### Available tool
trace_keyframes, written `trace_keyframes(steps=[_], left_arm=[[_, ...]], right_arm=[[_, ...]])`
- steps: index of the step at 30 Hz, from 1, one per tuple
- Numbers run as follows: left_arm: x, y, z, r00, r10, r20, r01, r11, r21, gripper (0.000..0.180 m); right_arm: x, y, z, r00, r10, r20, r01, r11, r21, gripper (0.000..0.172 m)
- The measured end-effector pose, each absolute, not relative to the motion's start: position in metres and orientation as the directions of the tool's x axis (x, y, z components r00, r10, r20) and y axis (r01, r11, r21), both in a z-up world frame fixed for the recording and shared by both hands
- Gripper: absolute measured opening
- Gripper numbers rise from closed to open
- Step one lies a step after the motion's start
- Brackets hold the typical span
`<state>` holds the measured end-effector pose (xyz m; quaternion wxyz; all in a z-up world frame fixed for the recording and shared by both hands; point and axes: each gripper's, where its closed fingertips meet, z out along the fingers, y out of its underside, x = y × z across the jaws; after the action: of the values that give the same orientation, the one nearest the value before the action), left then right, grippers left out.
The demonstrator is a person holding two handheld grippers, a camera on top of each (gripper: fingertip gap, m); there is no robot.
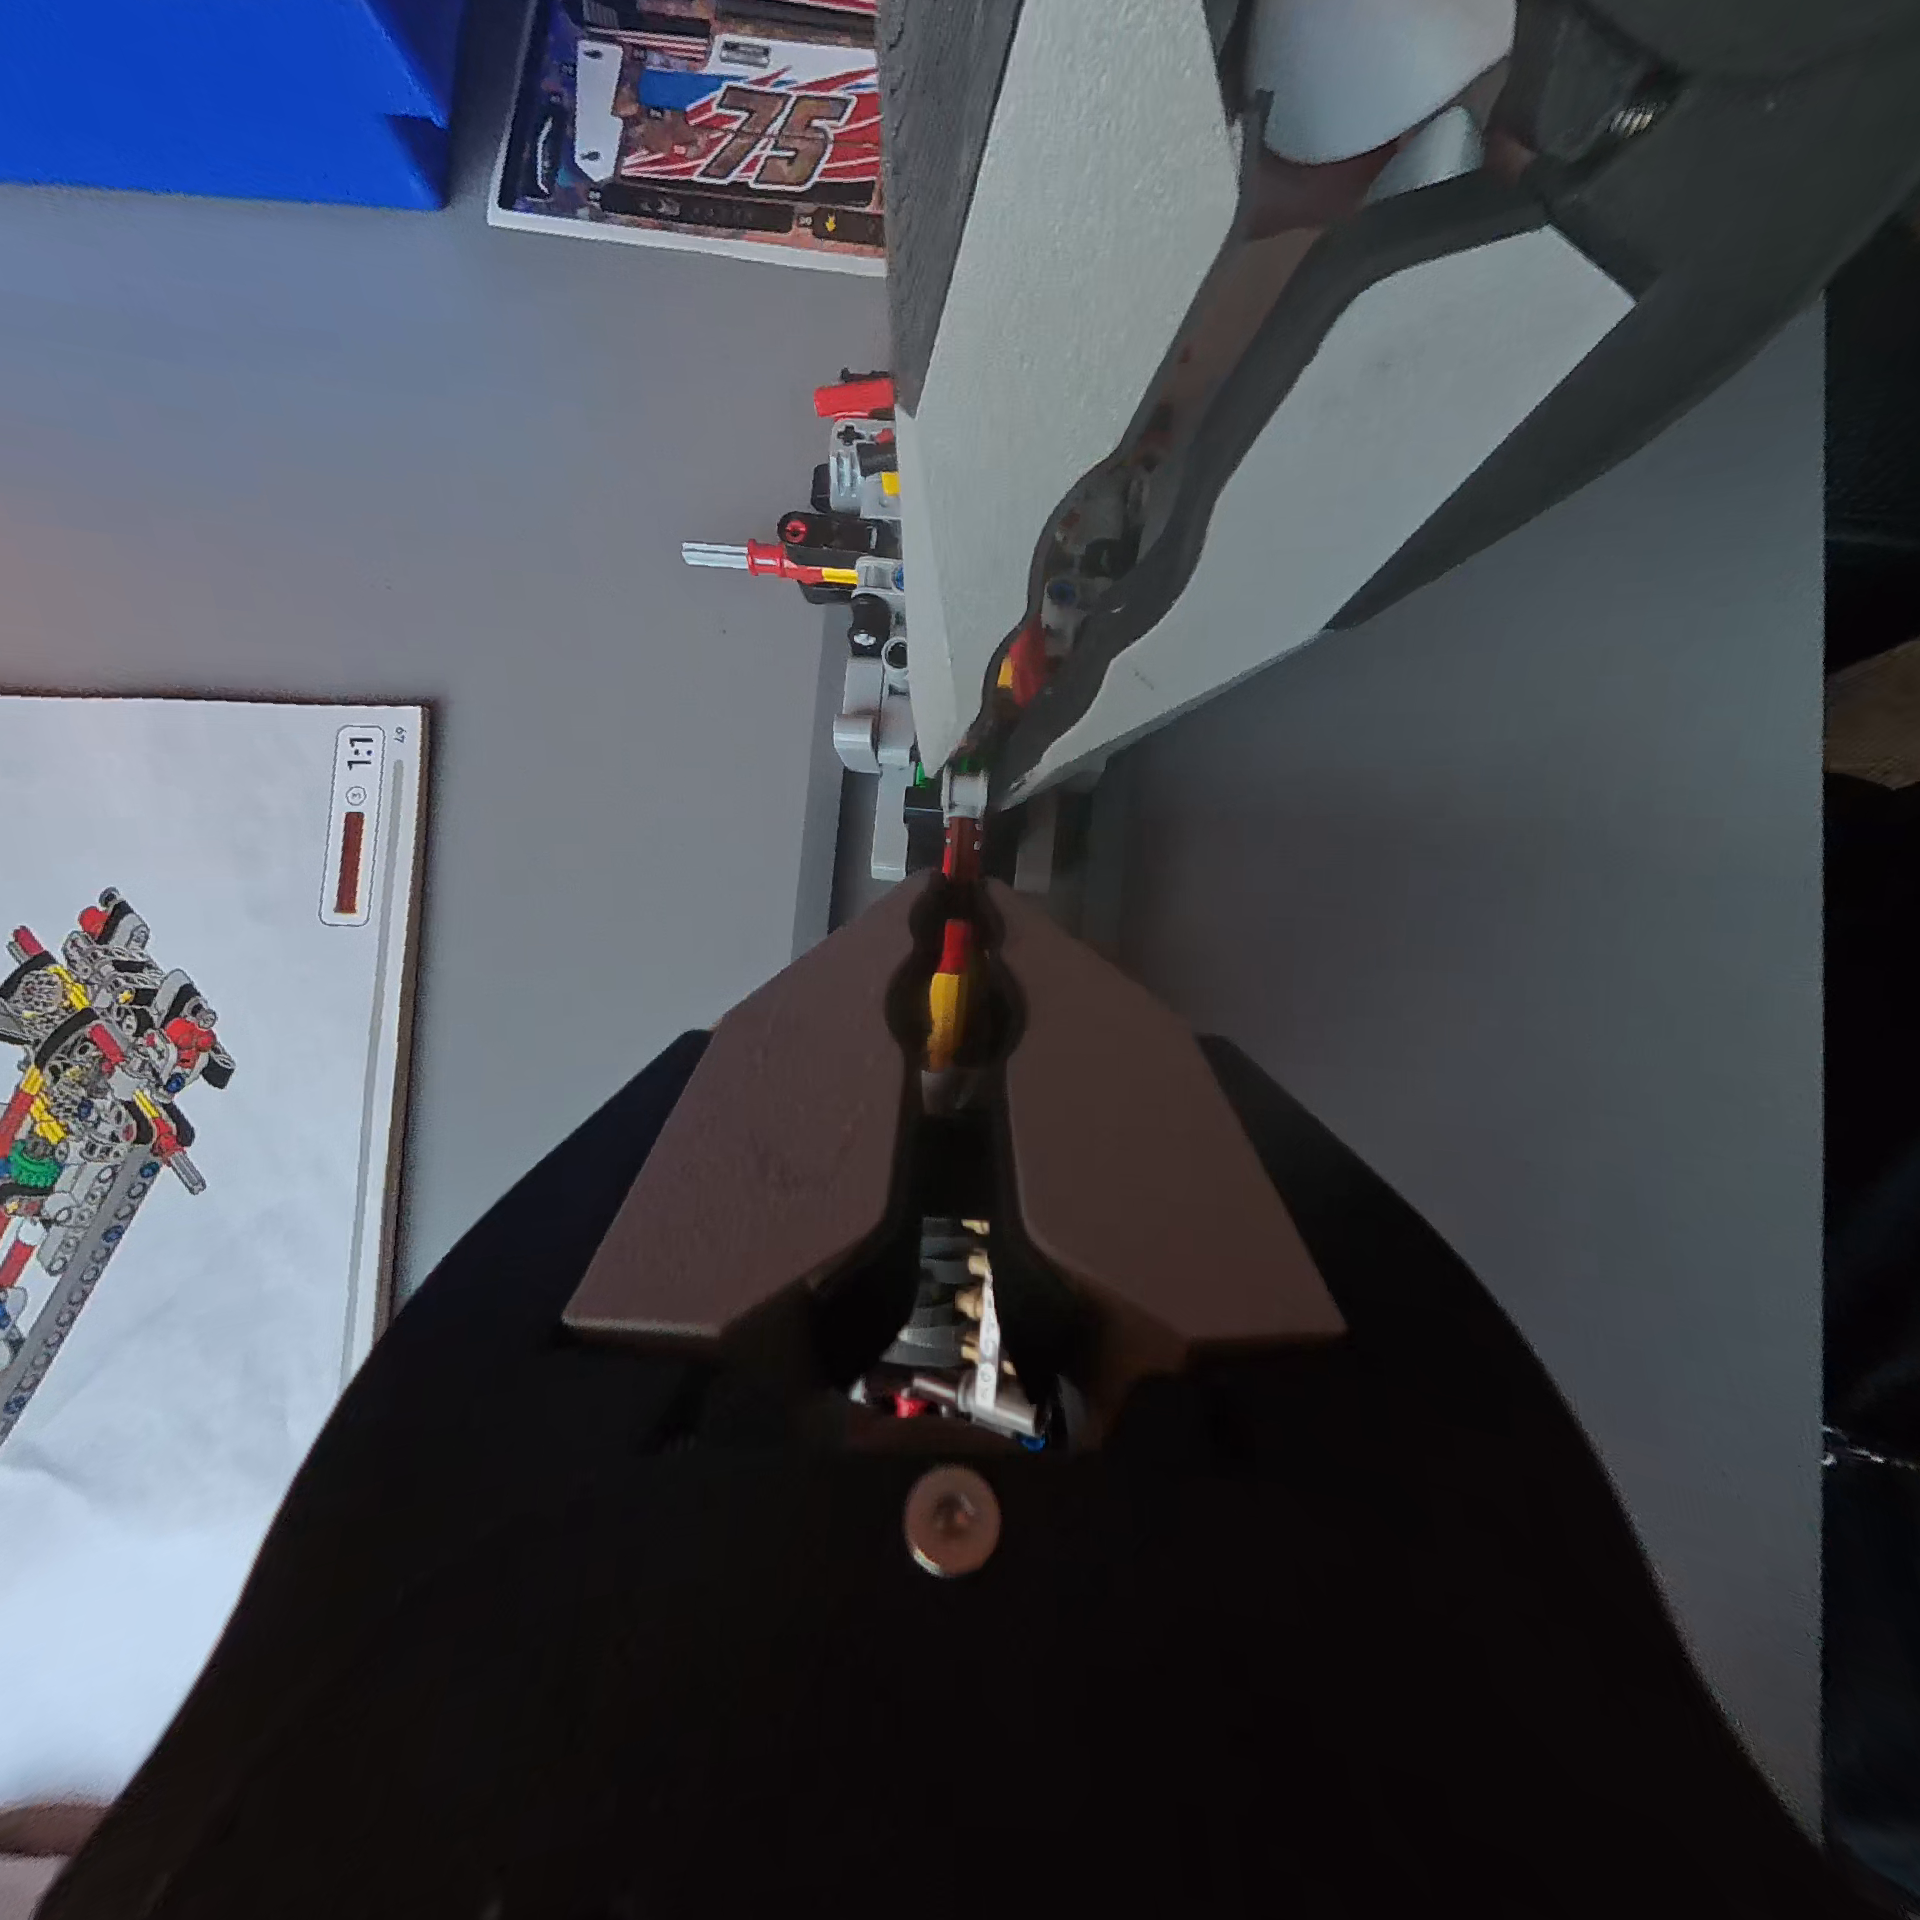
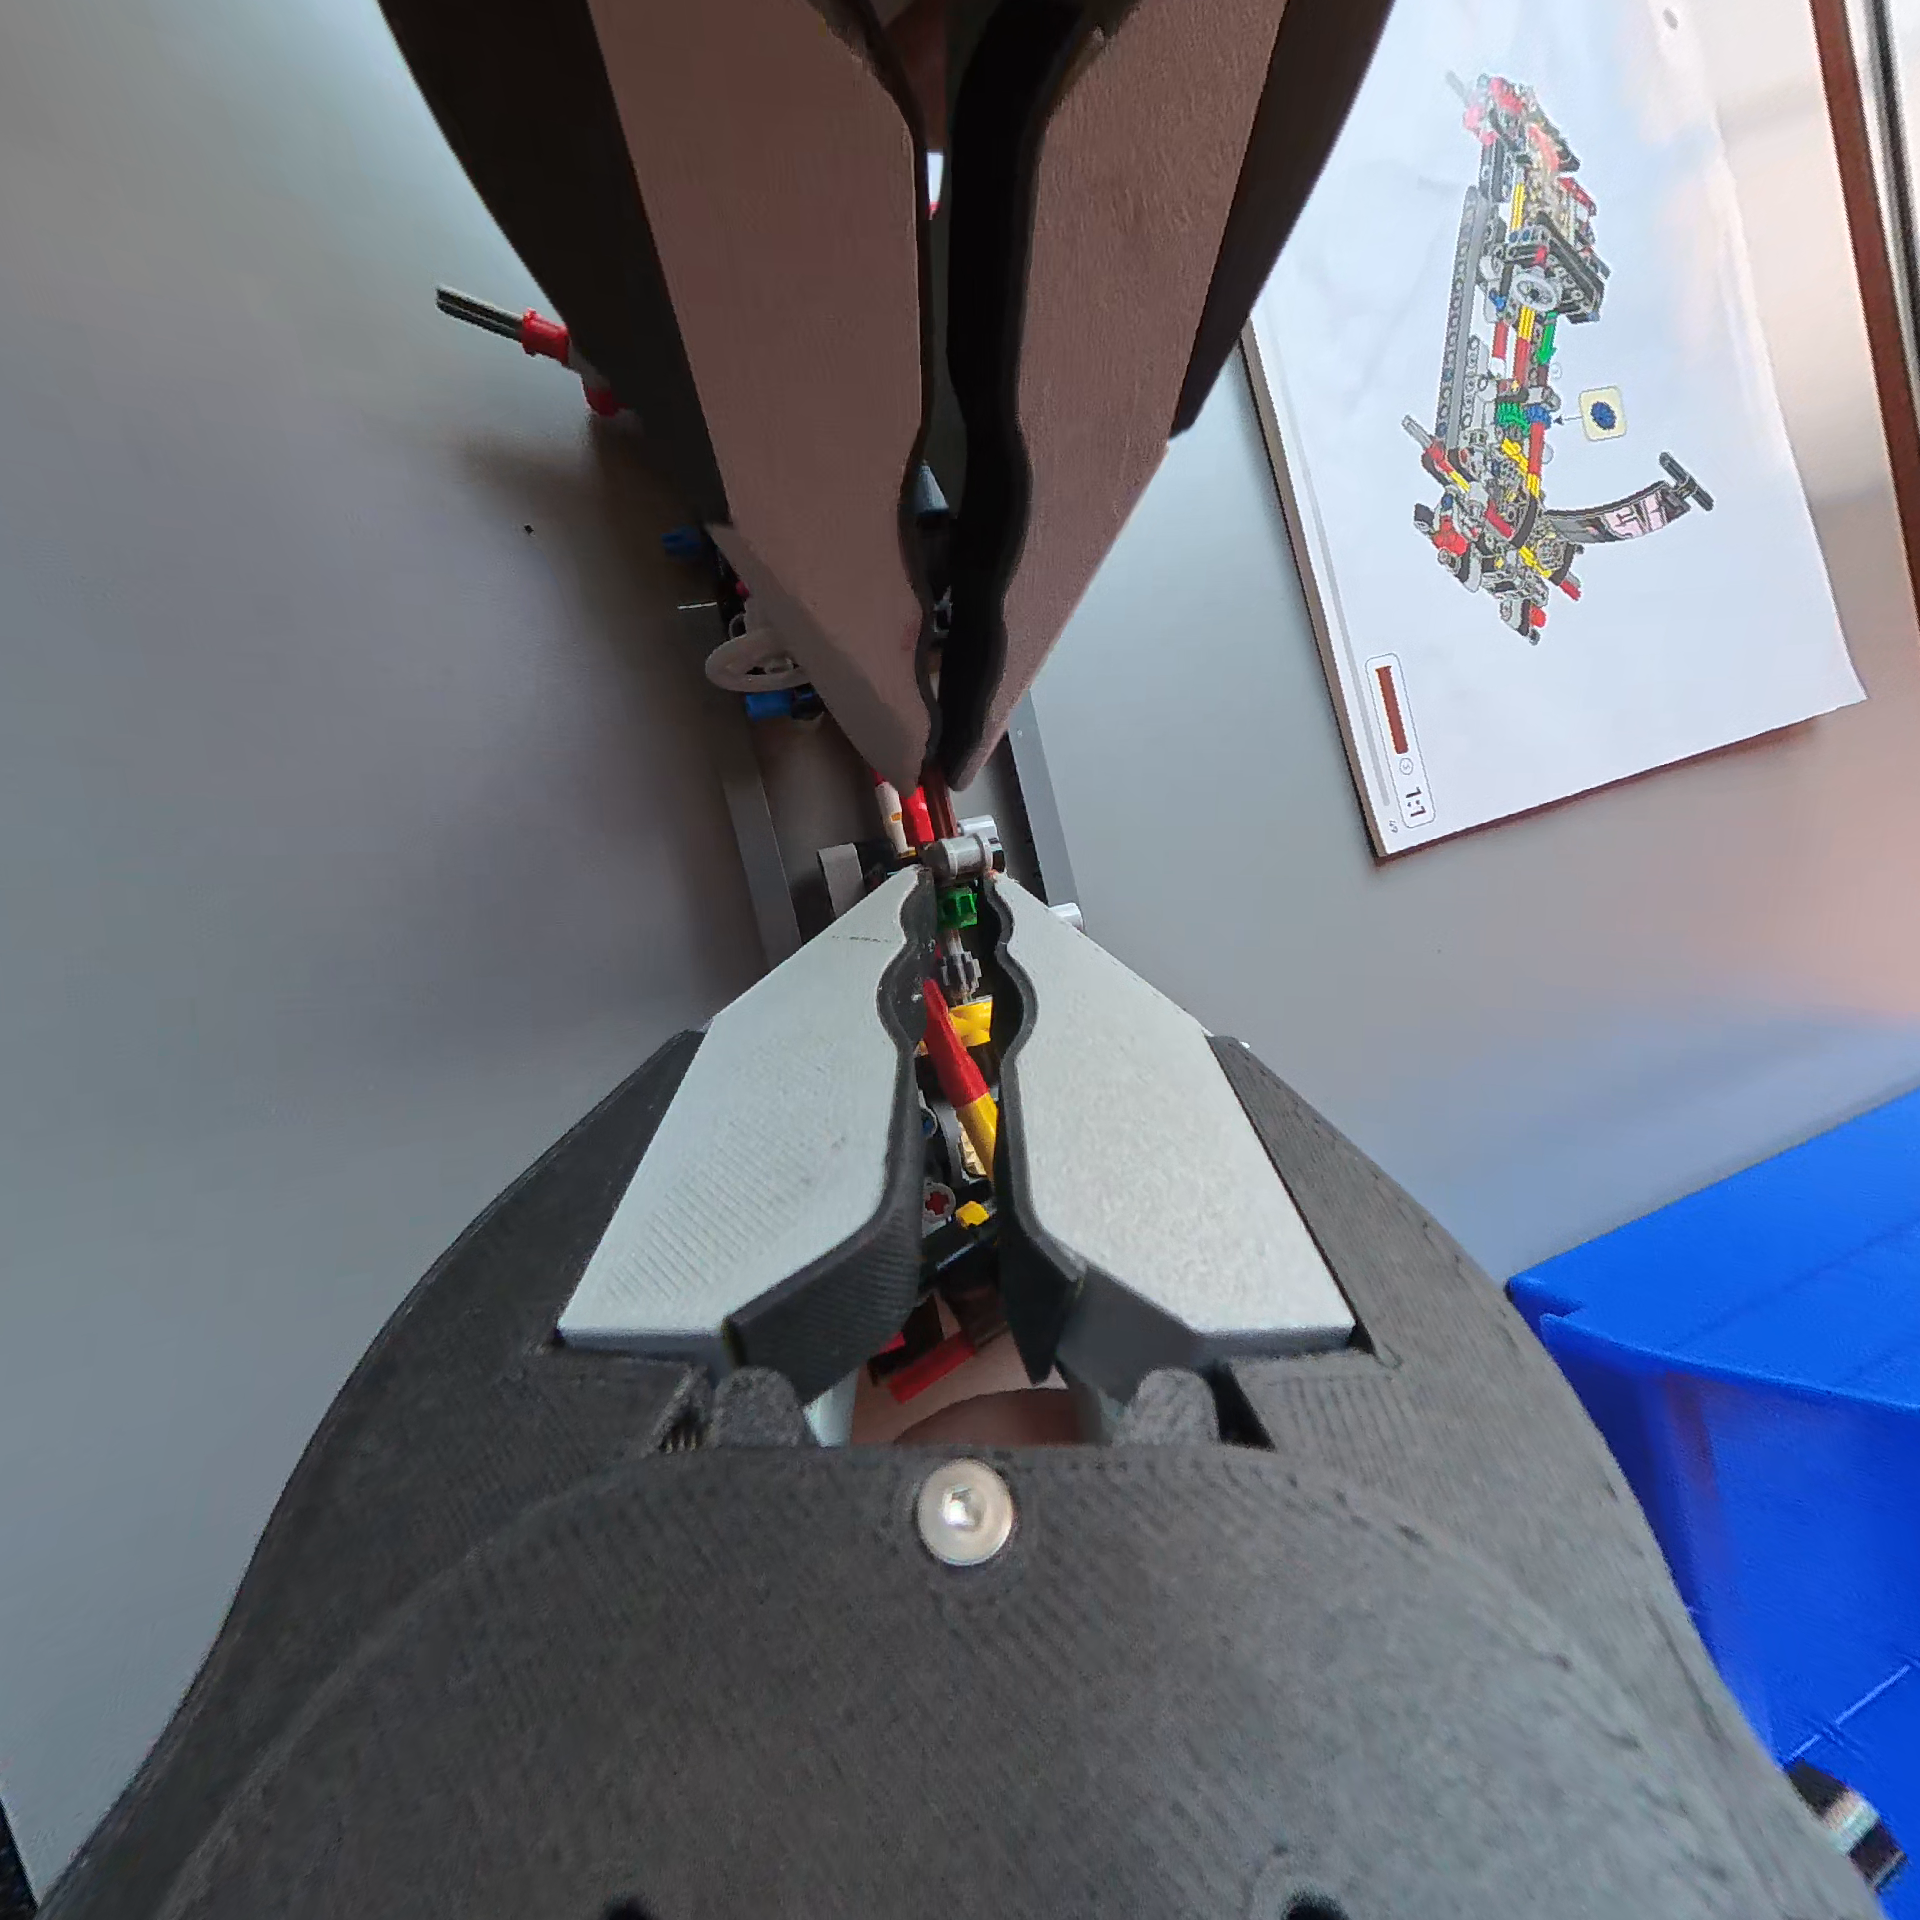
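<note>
The dark red axle (image 1: 962,847) is pinched tight in the brown left claw (image 1: 961,883). The grey right claw (image 2: 958,883) nearly closes around the grey connector (image 2: 961,854) on the toy model (image 1: 868,582).

light was soft and diffuse, moderately bright. the grey table (image 2: 312,727) carried a faint warm cast at far left in the left wrist view and at right in the right wrist view. the left gripper (image 1: 961,883) body read near-black, underexposed. soft shadows lay beside the brick model (image 1: 868,582). strong wide-angle bending at edges; near housings slightly blurred.
</note>
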<state>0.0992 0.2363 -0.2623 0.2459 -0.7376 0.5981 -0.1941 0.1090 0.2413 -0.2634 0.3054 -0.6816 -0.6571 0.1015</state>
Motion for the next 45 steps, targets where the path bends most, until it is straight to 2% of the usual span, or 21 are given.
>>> trace_keyframes(steps=[6,9,15,17,20,23,27,30,36,42,45], left_arm=[[0.107,0.238,-0.264,0.178,-0.983,-0.040,-0.808,-0.123,-0.576,0.001],[0.112,0.236,-0.264,0.180,-0.983,-0.026,-0.805,-0.132,-0.578,0.000],[0.111,0.237,-0.263,0.199,-0.980,-0.022,-0.798,-0.149,-0.584,0.002],[0.108,0.238,-0.261,0.213,-0.977,-0.023,-0.798,-0.160,-0.580,0.016],[0.104,0.240,-0.249,0.237,-0.972,-0.013,-0.768,-0.179,-0.615,0.017],[0.089,0.247,-0.235,0.287,-0.958,-0.022,-0.760,-0.214,-0.613,0.033],[0.030,0.248,-0.218,0.348,-0.932,-0.100,-0.781,-0.229,-0.581,0.027],[-0.031,0.248,-0.235,0.431,-0.894,-0.122,-0.811,-0.324,-0.487,0.028],[-0.086,0.239,-0.283,0.528,-0.840,-0.123,-0.801,-0.444,-0.402,0.024],[-0.085,0.238,-0.291,0.551,-0.831,-0.083,-0.764,-0.461,-0.451,0.022],[-0.083,0.241,-0.295,0.559,-0.827,-0.064,-0.749,-0.470,-0.467,0.015]], right_arm=[[0.109,0.242,-0.263,0.133,0.953,0.273,0.836,0.040,-0.547,0.005],[0.110,0.241,-0.261,0.152,0.942,0.300,0.843,0.035,-0.537,0.016],[0.126,0.237,-0.258,0.162,0.915,0.368,0.874,0.040,-0.485,0.016],[0.129,0.235,-0.257,0.176,0.913,0.368,0.870,0.031,-0.493,0.016],[0.129,0.233,-0.255,0.198,0.914,0.355,0.851,0.020,-0.525,0.015],[0.130,0.232,-0.255,0.212,0.907,0.363,0.848,0.014,-0.530,0.016],[0.134,0.226,-0.245,0.245,0.895,0.374,0.822,0.013,-0.569,0.015],[0.140,0.220,-0.237,0.278,0.885,0.374,0.792,0.009,-0.610,0.014],[0.141,0.210,-0.231,0.334,0.879,0.342,0.729,-0.011,-0.684,0.013],[0.141,0.200,-0.234,0.335,0.887,0.318,0.719,-0.023,-0.694,0.013],[0.140,0.197,-0.235,0.342,0.891,0.300,0.704,-0.031,-0.710,0.012]])
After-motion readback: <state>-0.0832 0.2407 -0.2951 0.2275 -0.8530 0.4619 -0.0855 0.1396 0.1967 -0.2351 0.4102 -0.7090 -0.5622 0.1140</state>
